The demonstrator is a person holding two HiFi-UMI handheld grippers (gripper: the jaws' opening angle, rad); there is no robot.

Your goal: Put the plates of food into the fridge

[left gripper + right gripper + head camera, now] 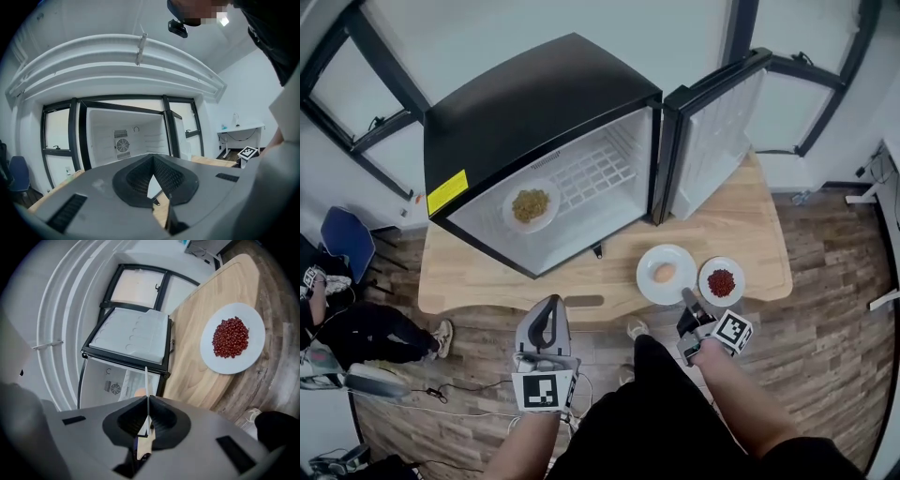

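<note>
Pale wooden table [487,274]; right gripper [686,298] pinching round white plate [649,277]

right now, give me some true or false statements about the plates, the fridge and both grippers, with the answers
1. A plate of yellowish food lies inside the fridge. True.
2. The fridge's door is closed. False: it stands open.
3. The right gripper has its jaws shut on the rim of the plate with one pale round item. True.
4. The plate of red beans is in the fridge. False: it rests on the table.
5. The left gripper holds a plate. False: nothing is between its jaws.
</note>
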